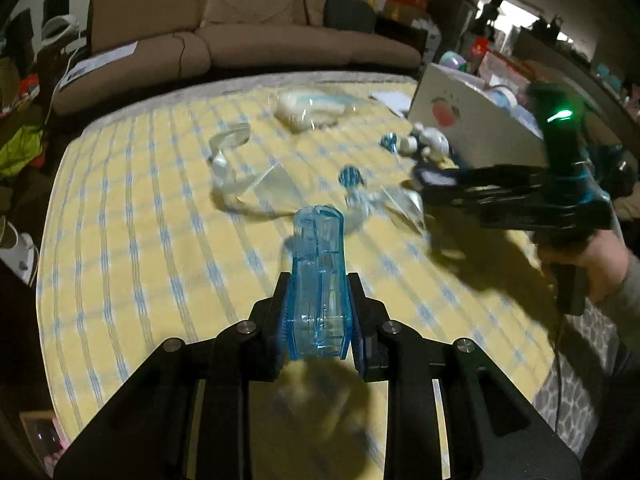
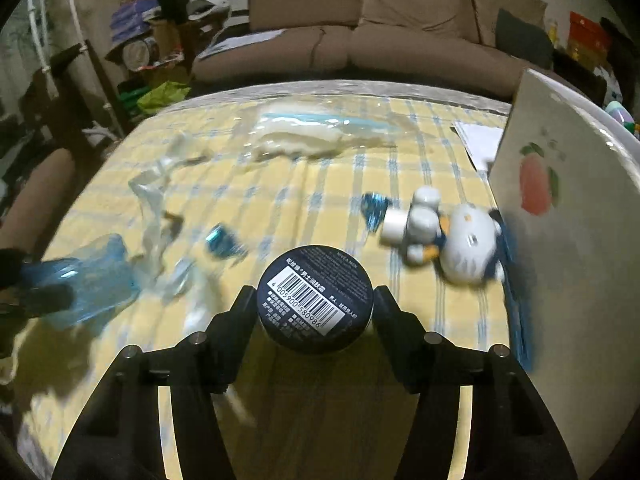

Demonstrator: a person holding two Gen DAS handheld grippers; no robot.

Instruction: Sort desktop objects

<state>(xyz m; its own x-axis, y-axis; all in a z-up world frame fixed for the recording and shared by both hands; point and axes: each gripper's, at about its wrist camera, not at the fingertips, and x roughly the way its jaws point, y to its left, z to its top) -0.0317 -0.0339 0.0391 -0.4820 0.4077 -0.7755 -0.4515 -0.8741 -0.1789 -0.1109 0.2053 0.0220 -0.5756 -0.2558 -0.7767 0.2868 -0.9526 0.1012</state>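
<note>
My left gripper is shut on a translucent blue plastic case, which sticks out forward between its pads above the yellow checked tablecloth. The right wrist view shows that blue case blurred at the far left. My right gripper is shut on a dark round tin, whose barcoded base faces the camera. In the left wrist view the right gripper reaches in from the right, held by a hand. A white cat figurine lies just ahead and right of the tin.
A white box with a peach picture stands at the table's right side. Two blue foil pieces, crumpled clear packaging, a clear bag with a white item and a paper sheet lie on the cloth. A brown sofa is behind.
</note>
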